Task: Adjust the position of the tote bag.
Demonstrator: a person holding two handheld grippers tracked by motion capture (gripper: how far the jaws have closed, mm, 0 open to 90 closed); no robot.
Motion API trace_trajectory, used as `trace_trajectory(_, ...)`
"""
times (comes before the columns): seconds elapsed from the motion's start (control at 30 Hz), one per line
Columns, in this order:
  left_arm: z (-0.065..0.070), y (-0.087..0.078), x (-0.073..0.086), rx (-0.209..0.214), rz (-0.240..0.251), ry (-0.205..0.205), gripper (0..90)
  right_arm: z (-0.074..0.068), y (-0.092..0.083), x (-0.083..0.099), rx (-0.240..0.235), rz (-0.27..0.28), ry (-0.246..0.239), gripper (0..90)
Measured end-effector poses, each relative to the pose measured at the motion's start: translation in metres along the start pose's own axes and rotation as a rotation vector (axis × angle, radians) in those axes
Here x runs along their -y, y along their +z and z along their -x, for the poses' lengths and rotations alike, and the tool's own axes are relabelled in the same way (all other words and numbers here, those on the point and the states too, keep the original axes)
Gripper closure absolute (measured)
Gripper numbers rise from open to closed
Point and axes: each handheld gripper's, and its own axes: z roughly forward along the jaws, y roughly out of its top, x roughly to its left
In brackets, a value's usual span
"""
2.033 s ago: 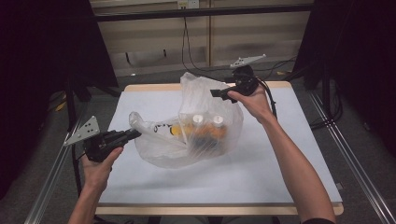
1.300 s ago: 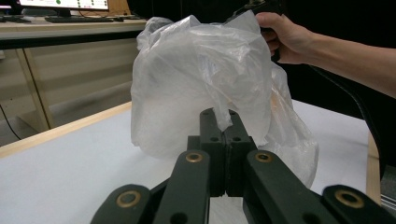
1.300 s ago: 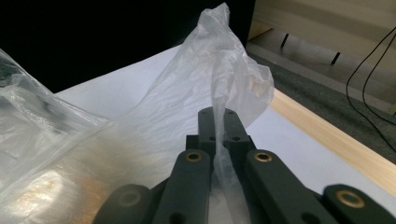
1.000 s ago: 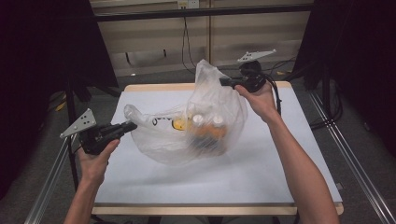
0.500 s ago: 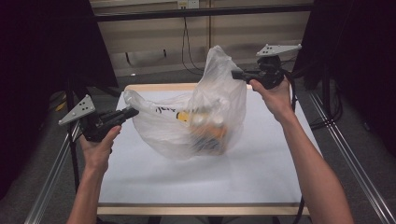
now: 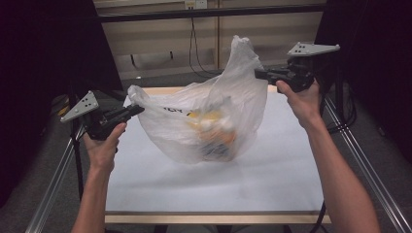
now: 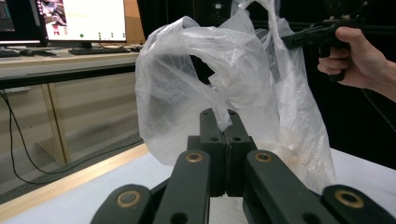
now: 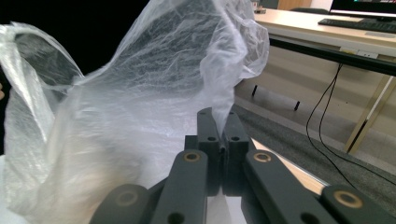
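Both jaws clamped on film: left gripper [image 6: 138, 109] pinches one handle, right gripper [image 6: 259, 74] the other, translucent plastic bag [image 6: 209, 121] slung between them above the white table [image 6: 272, 170], bare surface all round, yellow-orange items [image 6: 214, 128] blurred inside.

A translucent white plastic bag [image 6: 204, 116] with black lettering showed orange and yellow contents [image 6: 214, 128] above a white table [image 6: 194, 184] edged in pale wood; both grippers were black, their top plates [image 6: 80, 107] grey.
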Motion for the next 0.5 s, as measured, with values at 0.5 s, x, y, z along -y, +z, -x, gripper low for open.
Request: trace_trajectory(0.5, -0.005, -0.005, 0.002, -0.019, -0.015, 0.007, 89.7, 0.01, -0.053, 0.03, 0.077, 0.014, 0.028, 90.0)
